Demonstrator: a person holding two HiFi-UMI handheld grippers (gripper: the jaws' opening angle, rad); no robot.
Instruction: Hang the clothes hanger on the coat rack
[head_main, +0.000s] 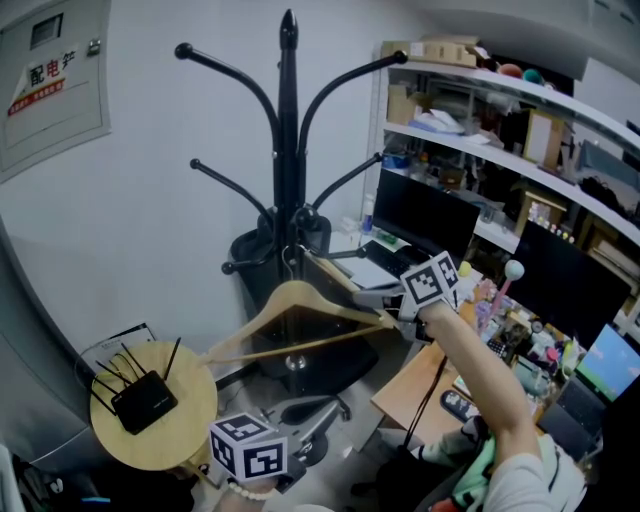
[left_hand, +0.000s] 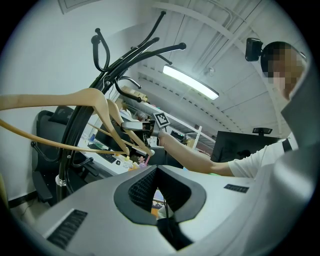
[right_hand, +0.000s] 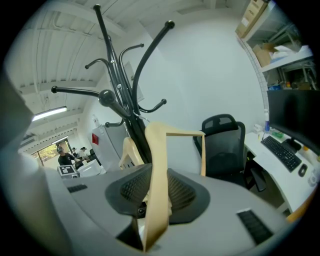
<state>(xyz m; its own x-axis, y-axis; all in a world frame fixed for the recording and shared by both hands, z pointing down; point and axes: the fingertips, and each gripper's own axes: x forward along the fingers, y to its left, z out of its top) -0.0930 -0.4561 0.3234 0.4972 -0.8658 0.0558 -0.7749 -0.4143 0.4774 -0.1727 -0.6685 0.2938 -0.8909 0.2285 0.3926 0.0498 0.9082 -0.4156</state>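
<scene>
White wall (head_main: 150, 200) fills the back of this small office room. Up front, the right hand-held gripper (head_main: 390, 312) pinches one end of the wooden clothes hanger (head_main: 300, 297). The wood sits between its two dark pads, as the right gripper view shows plainly. The hanger hangs in the air and is tilted, with the far end lower than the pinched end. Its metal hook (head_main: 290, 258) is right by the pole of the black coat rack (head_main: 288, 120), under the lower arms. I cannot tell if the hook touches the rack. The left hand-held gripper (left_hand: 156, 170) is low down and near the person, well apart from the hanger. Its jaws are pressed together at the tips, with nothing between them. A black chair (head_main: 250, 262) stands behind the rack. A round wooden stool (head_main: 195, 425) is at the left, with a black router (head_main: 143, 401) lying on it. At the right there is a tabletop (head_main: 410, 385), dark screens (head_main: 425, 220) and shelves (head_main: 500, 150) full of boxes.
</scene>
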